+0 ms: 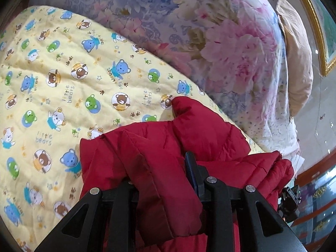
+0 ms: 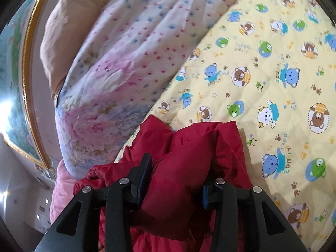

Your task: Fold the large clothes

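Observation:
A puffy red quilted jacket (image 1: 159, 147) lies bunched on a yellow bear-print quilt (image 1: 63, 88). In the left wrist view, my left gripper (image 1: 161, 172) is shut on a thick fold of it. The blue pad of its right finger (image 1: 192, 174) presses the fabric, and its left finger is buried under the cloth. In the right wrist view the same red jacket (image 2: 189, 147) fills my right gripper (image 2: 176, 174), which is shut on another fold. Its pads (image 2: 145, 174) press in from both sides. The jacket's lower part hangs out of sight below both grippers.
A rolled floral duvet (image 1: 210, 42) lies along the far side of the yellow quilt (image 2: 262, 84), with a tan pillow (image 1: 298, 67) behind it. A gold-framed picture (image 2: 27, 73) hangs on the wall. Pink bedding (image 2: 61, 189) shows at the lower left of the right wrist view.

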Demonstrator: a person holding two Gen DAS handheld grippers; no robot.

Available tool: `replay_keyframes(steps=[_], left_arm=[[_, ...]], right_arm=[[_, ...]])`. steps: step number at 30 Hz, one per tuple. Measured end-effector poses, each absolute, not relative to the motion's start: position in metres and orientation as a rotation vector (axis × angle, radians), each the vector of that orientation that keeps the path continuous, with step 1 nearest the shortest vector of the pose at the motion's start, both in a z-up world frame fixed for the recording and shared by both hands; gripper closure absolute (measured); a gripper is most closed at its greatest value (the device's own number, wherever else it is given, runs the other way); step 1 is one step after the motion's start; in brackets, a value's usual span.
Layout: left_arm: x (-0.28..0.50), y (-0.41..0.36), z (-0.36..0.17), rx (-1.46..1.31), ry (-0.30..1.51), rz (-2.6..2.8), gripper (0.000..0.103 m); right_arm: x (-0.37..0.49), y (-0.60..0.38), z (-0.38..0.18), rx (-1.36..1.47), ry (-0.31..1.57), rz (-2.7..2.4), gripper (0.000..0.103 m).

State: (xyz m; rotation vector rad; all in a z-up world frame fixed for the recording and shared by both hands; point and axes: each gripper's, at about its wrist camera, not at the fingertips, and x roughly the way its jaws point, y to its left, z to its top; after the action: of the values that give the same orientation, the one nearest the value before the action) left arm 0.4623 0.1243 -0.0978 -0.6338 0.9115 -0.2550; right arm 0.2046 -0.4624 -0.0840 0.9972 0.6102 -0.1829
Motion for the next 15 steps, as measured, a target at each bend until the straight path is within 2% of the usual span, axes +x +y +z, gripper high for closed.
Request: replay_keyframes(steps=[10, 13, 15], left_arm=[[0.450, 0.146, -0.075, -0.662, 0.857, -0.288, 0.067], [0.431, 0.148, -0.059, -0.630, 0.820, -0.290, 0.061], [0.416, 0.145, -0.050, -0.608, 0.796, -0.282, 0.050]], right_arm=[[0.219, -0.473, -0.101, 1.039, 0.572, -0.228, 0.062], [0.221, -0.472, -0.107, 1.043, 0.560, -0.239, 0.062], [0.222, -0.471, -0.108, 1.041, 0.556, -0.249, 0.062]])
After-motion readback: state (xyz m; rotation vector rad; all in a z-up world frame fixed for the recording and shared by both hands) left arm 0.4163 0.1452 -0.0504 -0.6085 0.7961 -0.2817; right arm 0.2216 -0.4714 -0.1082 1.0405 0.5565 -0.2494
